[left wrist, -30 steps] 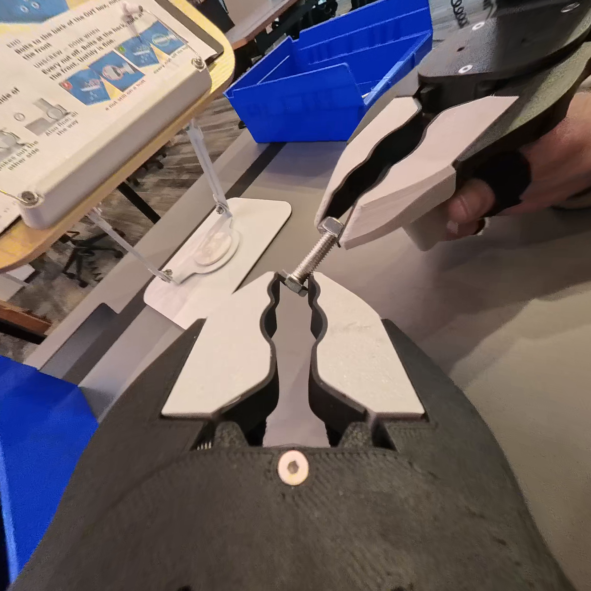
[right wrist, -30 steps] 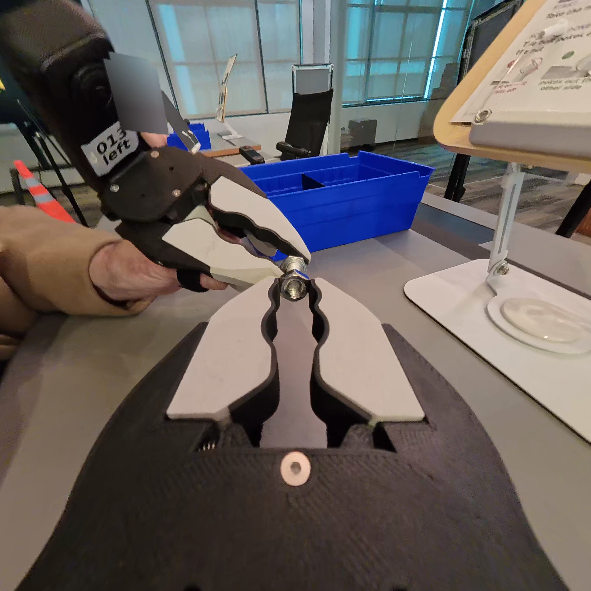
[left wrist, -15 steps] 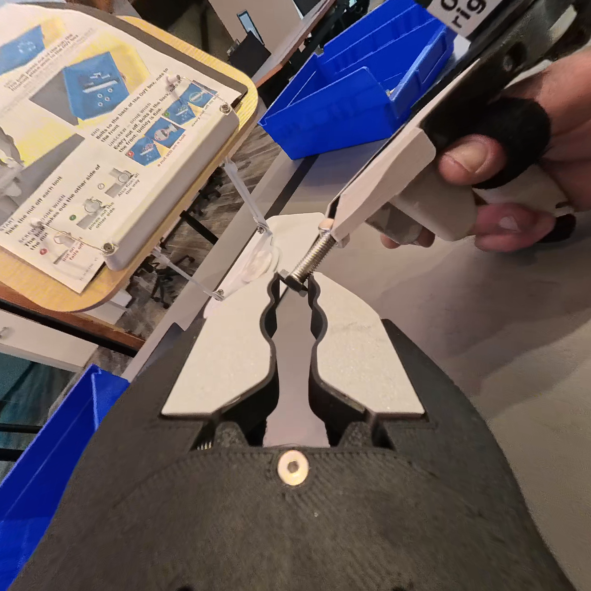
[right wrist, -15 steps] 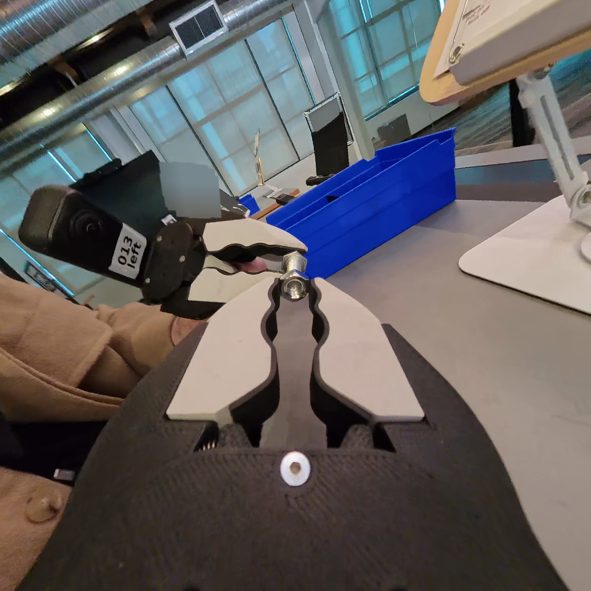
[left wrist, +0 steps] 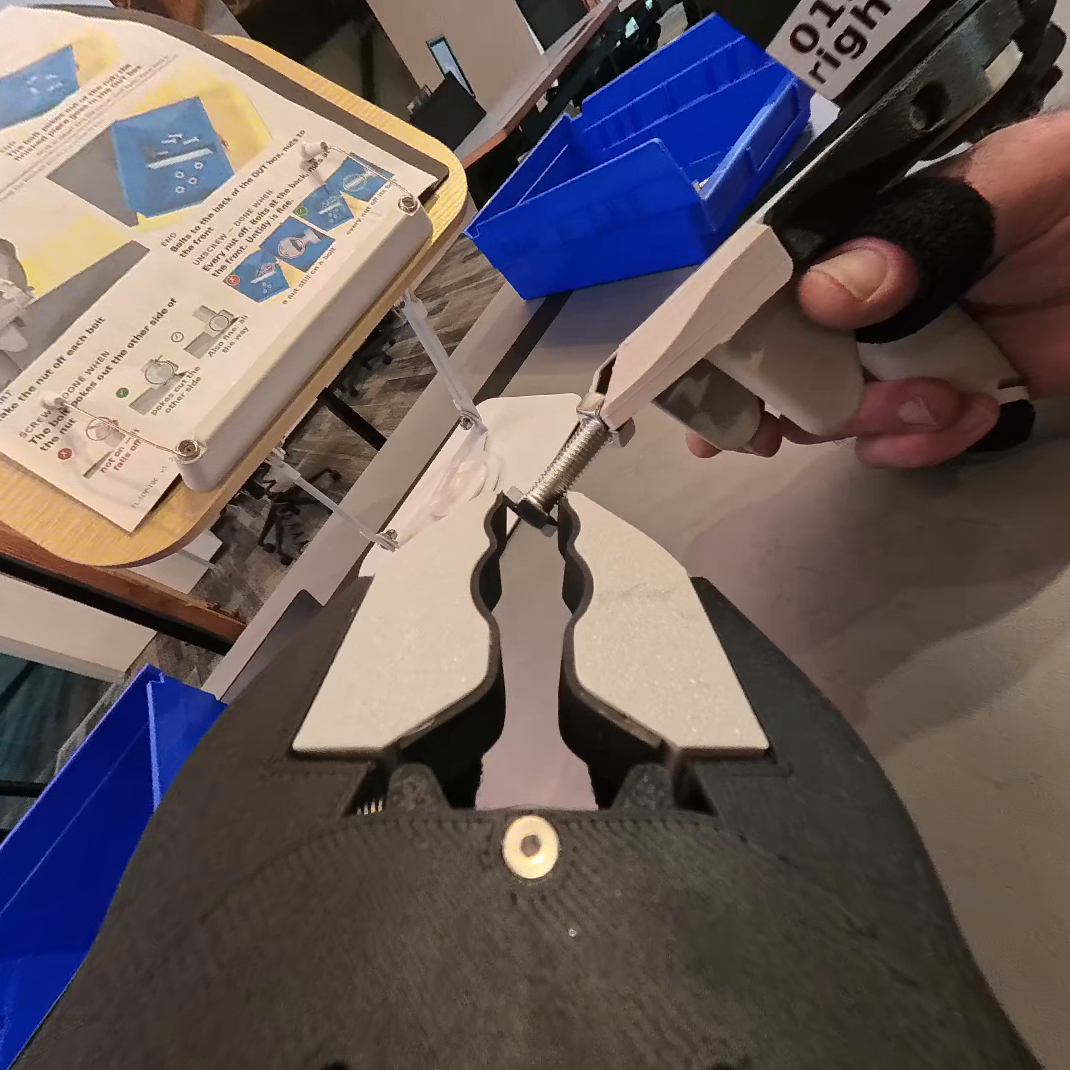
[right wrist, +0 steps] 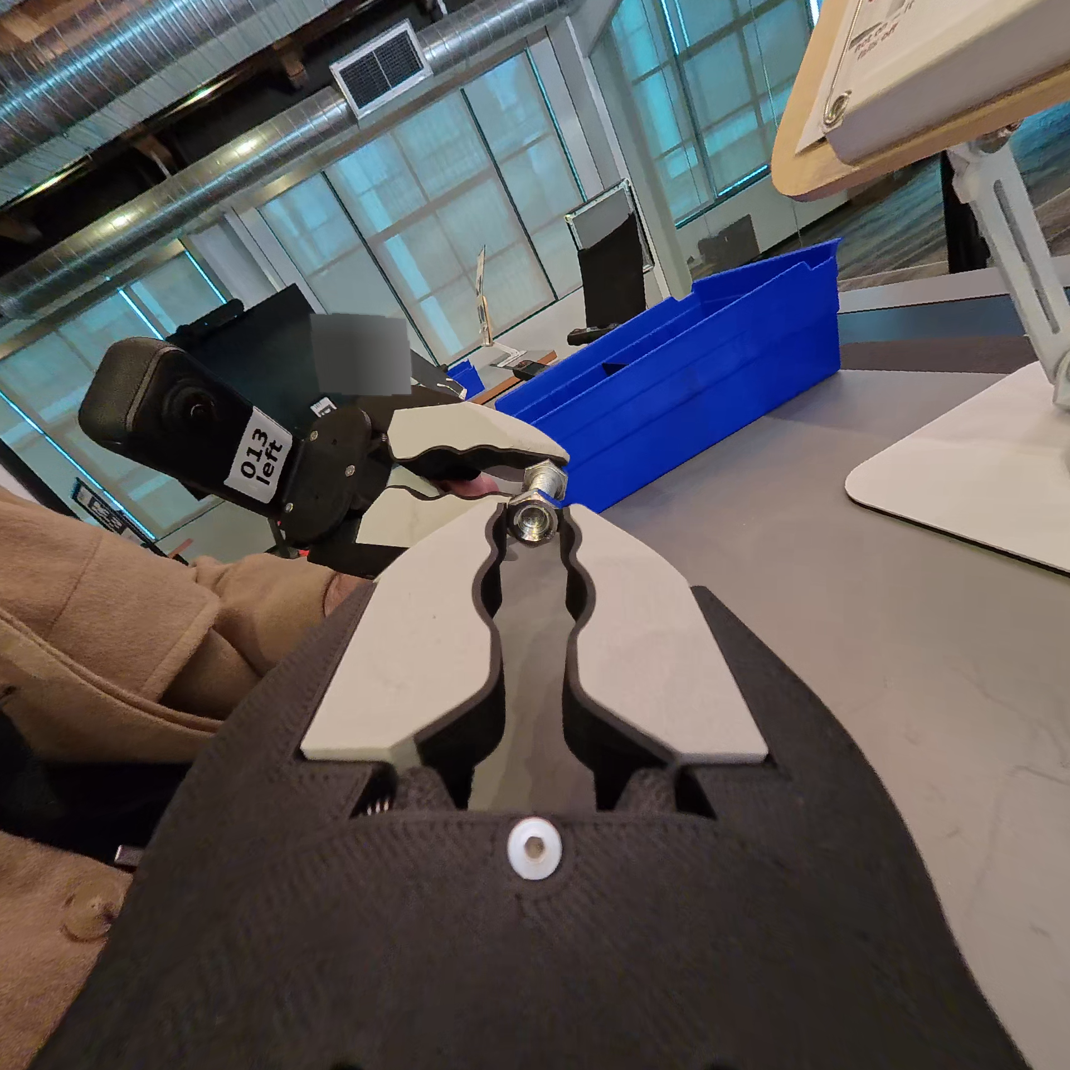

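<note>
bin [left wrist: 637, 191] behind bolt [left wrist: 564, 463], stand [left wrist: 521, 417] left

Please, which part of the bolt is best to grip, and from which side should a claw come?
The hex head of the bolt, approached end-on, opposite the nut. Its flats seat the fingers; the round thread would likely slip. The right claw is shut there; the left claw pinches the nut.

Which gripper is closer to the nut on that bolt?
Left. The left gripper is shut on the nut at the bolt's threaded end. The right gripper clamps the bolt's head at the opposite end, with bare thread between it and the nut.
</note>
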A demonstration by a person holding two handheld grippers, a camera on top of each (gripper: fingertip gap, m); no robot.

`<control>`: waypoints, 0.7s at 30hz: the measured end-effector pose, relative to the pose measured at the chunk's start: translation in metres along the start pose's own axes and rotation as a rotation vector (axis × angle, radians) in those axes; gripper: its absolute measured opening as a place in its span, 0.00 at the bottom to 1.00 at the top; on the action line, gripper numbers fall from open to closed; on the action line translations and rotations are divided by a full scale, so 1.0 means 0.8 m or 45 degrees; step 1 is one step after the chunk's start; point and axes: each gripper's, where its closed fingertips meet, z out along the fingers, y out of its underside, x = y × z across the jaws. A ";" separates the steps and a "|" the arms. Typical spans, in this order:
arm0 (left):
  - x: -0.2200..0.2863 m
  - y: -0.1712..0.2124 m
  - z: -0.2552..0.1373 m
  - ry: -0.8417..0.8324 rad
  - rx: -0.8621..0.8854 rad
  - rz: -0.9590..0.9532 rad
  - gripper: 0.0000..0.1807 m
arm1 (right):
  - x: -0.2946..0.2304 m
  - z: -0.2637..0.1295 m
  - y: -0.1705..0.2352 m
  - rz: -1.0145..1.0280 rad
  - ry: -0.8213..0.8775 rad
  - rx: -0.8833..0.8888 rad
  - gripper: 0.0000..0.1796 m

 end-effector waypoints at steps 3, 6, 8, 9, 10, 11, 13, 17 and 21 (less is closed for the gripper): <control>0.000 0.000 0.000 0.003 0.001 -0.004 0.09 | -0.001 0.000 0.000 -0.011 -0.003 0.001 0.10; 0.000 0.000 0.000 0.005 0.000 -0.008 0.09 | -0.001 0.000 0.000 -0.026 0.003 -0.001 0.10; 0.000 0.000 0.000 0.001 -0.002 0.001 0.09 | -0.001 0.000 0.000 -0.029 0.002 0.000 0.10; 0.000 0.000 0.000 0.002 -0.001 -0.002 0.09 | -0.001 0.000 0.000 -0.032 0.002 0.000 0.10; 0.000 0.000 0.000 0.007 -0.001 -0.009 0.09 | -0.002 0.000 0.000 -0.043 0.005 -0.002 0.10; 0.000 0.000 0.000 0.007 -0.002 -0.010 0.09 | -0.002 0.000 0.000 -0.058 0.011 -0.006 0.10; 0.001 0.001 0.001 0.009 -0.006 -0.010 0.09 | -0.002 0.001 0.001 -0.089 0.022 -0.013 0.11; 0.001 0.001 0.001 0.019 -0.005 -0.023 0.09 | -0.003 0.001 0.001 -0.123 0.029 -0.018 0.12; 0.001 0.001 0.002 0.028 -0.002 -0.041 0.09 | -0.004 0.001 0.001 -0.149 0.031 -0.022 0.14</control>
